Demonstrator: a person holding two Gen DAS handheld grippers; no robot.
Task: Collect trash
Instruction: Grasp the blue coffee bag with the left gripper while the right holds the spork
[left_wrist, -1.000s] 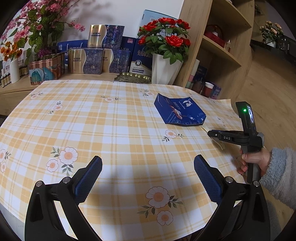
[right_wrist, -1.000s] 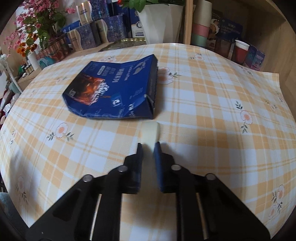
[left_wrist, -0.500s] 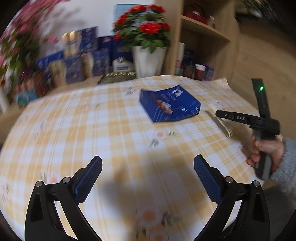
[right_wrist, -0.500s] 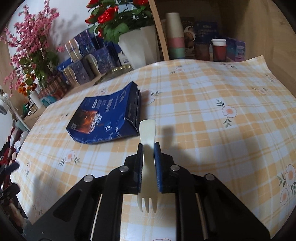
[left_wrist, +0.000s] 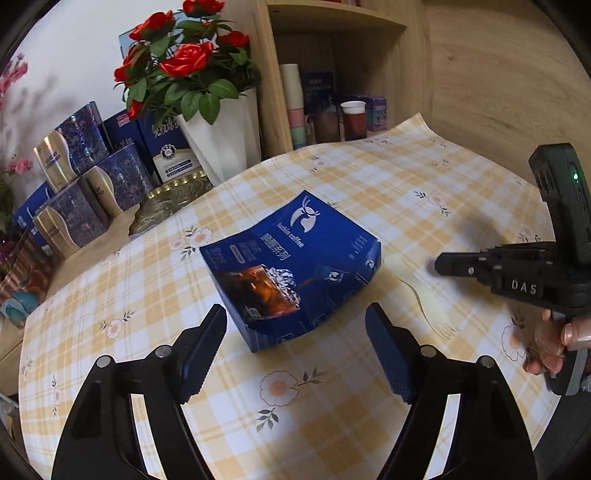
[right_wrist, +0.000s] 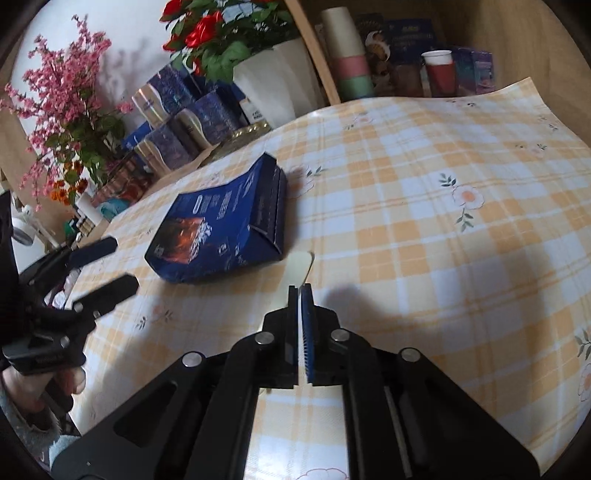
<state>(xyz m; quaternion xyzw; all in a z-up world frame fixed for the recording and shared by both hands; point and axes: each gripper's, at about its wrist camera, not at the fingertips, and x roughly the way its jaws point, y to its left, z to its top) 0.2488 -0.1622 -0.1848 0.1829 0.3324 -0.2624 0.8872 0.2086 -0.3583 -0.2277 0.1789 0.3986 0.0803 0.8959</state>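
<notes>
Left wrist view: my left gripper (left_wrist: 295, 339) hangs over the bench (left_wrist: 369, 177) with its fingers (left_wrist: 205, 347) apart; they have just been closing in, and nothing is pressed between them yet.
Blue coffee bag (left_wrist: 291, 269): lies flat on the checked cloth, its near corner just ahead of the gap between my left fingers — long axis running from near-left to far-right in this view, logo end toward the shelf.
Bag from the right wrist view: the blue coffee bag (right_wrist: 221, 232) shows its folded, gusseted end toward my right side.
Right gripper (right_wrist: 301, 295): fingers pinched tight on a pale wooden fork (right_wrist: 299, 264).
Fork direction: in the left wrist view the wooden fork (left_wrist: 421, 295) slants with its tines toward the near edge and its rounded handle end close beside the bag's right edge; I cannot tell whether they touch.
Around the bench: a white pot of red roses (left_wrist: 221, 136), stacked blue and gold gift boxes (left_wrist: 92, 173), and a gold patterned tray (left_wrist: 166, 203) crowd the far-left edge — well apart from the bag.
Shelf (left_wrist: 332, 22): holds stacked paper cups (left_wrist: 295, 107), a dark cup with a white rim (left_wrist: 352, 118) and small boxes.
In the way: open cloth lies between my left fingers and the bag.
</notes>
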